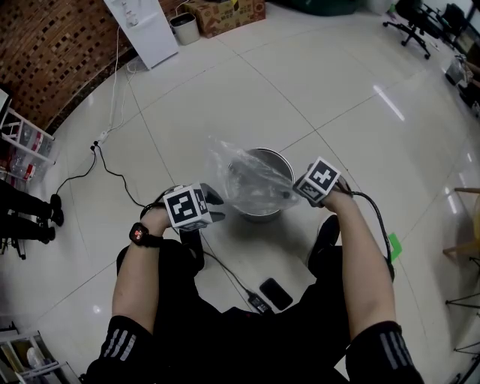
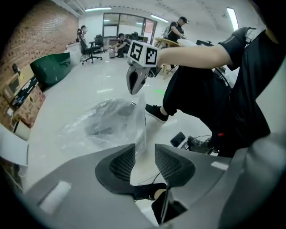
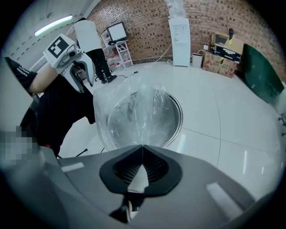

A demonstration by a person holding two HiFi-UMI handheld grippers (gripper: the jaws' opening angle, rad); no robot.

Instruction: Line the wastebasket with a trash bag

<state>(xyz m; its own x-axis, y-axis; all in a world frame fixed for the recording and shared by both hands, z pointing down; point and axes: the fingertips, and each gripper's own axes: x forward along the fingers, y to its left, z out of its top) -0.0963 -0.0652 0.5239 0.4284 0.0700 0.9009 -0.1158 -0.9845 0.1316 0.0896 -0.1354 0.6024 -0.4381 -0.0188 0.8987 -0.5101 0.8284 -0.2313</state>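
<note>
A round metal wastebasket stands on the white tiled floor between the person's feet. A clear trash bag is draped loosely over its mouth and bulges up to the left. My right gripper is shut on the bag's edge at the basket's right rim; in the right gripper view its jaws meet with film rising from the tips. My left gripper hovers at the basket's left. Its jaws stand apart, with a strip of bag film hanging loose between them.
A black phone and cables lie on the floor near the person's knees. A shoe sits right of the basket. A white appliance, a small bin and a cardboard box stand at the brick wall. Someone stands at far left.
</note>
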